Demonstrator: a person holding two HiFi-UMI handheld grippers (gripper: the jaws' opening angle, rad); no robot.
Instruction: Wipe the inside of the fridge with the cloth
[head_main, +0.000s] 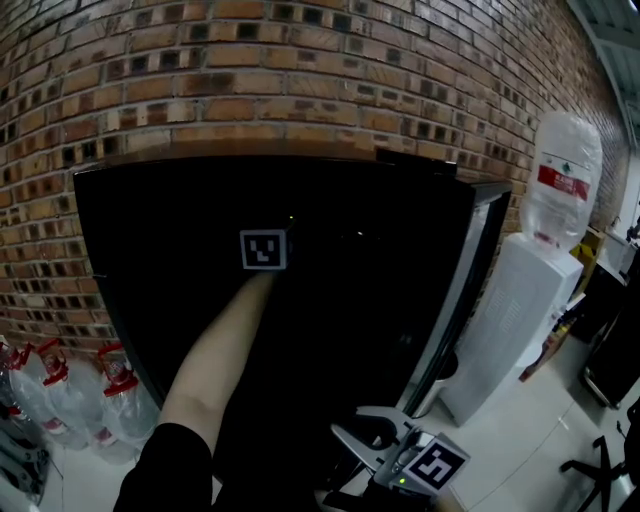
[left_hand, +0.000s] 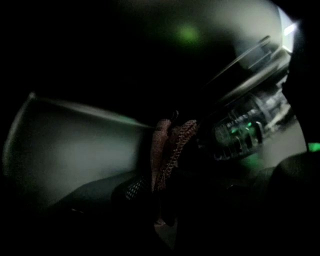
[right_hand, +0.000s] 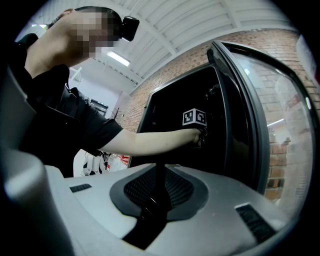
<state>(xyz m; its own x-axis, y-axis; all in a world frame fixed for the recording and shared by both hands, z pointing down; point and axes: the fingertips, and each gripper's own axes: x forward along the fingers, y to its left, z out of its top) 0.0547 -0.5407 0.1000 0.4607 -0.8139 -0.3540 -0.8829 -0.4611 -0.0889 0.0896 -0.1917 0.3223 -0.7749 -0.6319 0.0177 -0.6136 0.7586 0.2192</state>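
Observation:
The black fridge (head_main: 340, 320) stands against a brick wall, with its door (head_main: 468, 270) swung open to the right. My left arm reaches deep into the dark interior; the left gripper's marker cube (head_main: 263, 250) shows at the opening. In the left gripper view my left gripper (left_hand: 162, 167) is shut on a bunched brownish cloth (left_hand: 172, 142), next to a pale inner wall (left_hand: 75, 150). My right gripper (head_main: 365, 425) hangs low in front of the fridge. Its jaws are shut (right_hand: 157, 172) with nothing between them.
A white water dispenser (head_main: 515, 320) with a big bottle (head_main: 565, 175) stands just right of the open door. Several water bottles (head_main: 70, 400) sit on the floor at the left. Door shelves with items (left_hand: 240, 132) show dimly on the right inside the fridge.

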